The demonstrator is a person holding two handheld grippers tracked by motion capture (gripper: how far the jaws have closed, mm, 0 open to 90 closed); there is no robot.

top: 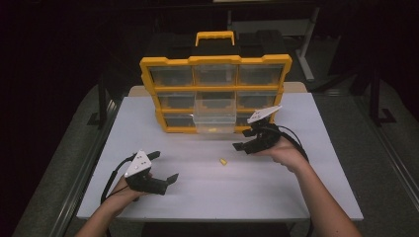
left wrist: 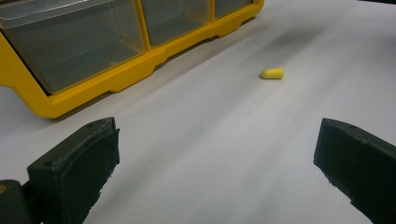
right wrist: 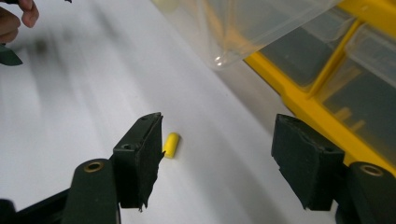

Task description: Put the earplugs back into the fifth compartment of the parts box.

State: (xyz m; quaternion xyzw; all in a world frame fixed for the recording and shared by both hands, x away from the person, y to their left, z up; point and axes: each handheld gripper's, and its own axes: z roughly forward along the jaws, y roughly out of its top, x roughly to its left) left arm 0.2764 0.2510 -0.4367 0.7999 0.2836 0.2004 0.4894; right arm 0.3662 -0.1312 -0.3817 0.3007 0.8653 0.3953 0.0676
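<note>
A small yellow plug-shaped piece [top: 223, 162] lies loose on the white table [top: 296, 197], between the two hands. My left gripper [top: 164, 166] rests low at the front left, open, and in its own view the piece [left wrist: 272, 73] lies well beyond its wide jaws [left wrist: 219, 154]. My right gripper [top: 247, 139] hovers right of the piece, in front of the yellow organizer [top: 216, 61]. It is open with nothing between its pads [right wrist: 219, 149]; the piece [right wrist: 171, 145] shows just past its left-hand finger [right wrist: 140, 154].
The organizer stands upright at the back with clear drawers; one middle drawer [top: 215, 116] is pulled out and holds a small yellow piece [top: 213, 130]. Its clear corner [right wrist: 233, 32] overhangs near the right gripper. The person's left hand [right wrist: 14, 18] shows far off.
</note>
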